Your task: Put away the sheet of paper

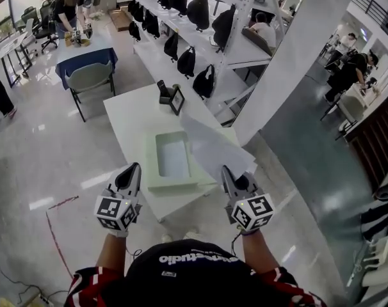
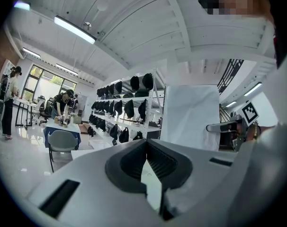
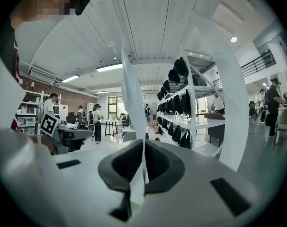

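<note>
White table [image 1: 130, 117] sits just ahead of both grippers. Left gripper [image 1: 133, 168]: jaws together, nothing in them. Right gripper [image 1: 227, 170]: clamped on the near edge of the sheet of paper [image 1: 213, 146], which hangs in the air above the right edge of the pale green tray [image 1: 152, 171]. Racks of black bags [image 1: 181, 18] stand further back.

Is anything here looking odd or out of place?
Only the sheet of paper: it stands upright in the air, pinched by the right gripper, not lying in the pale green tray.
</note>
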